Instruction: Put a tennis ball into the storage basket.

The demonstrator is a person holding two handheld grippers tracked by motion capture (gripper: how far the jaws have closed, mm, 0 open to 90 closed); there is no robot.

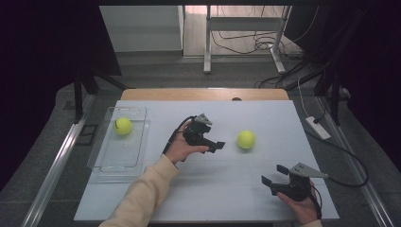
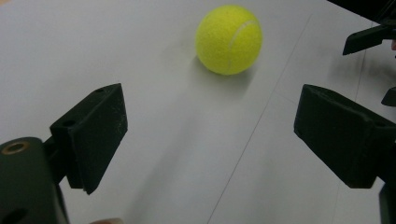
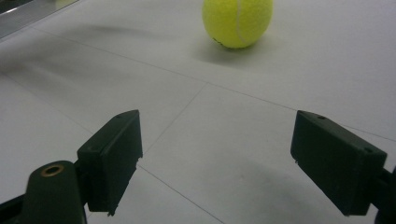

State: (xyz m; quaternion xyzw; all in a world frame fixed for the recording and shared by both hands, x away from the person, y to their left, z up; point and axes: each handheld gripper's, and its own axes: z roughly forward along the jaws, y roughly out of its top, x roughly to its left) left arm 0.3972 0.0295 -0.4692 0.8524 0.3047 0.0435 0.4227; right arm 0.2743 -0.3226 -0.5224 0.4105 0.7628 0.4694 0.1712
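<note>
Left tongs [image 1: 218,145] open, empty, mid-bench, aimed at ball [image 1: 246,139] lying near, apart. Right tongs [image 1: 273,176] open, empty, near bench's front right corner. Second ball [image 1: 123,126] in tray [image 1: 111,161], left edge.

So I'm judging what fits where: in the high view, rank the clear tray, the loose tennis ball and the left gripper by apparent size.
1. Clear plastic tray, clearly the largest.
2. Left gripper, mid-sized, jaws open.
3. Loose tennis ball, smallest; it looks about the same size as the ball in the tray.

Far side of the tennis ball [image 3: 237,21] cut by the right gripper view's top edge, clear tray's [image 1: 105,163] near rim hard to trace
</note>
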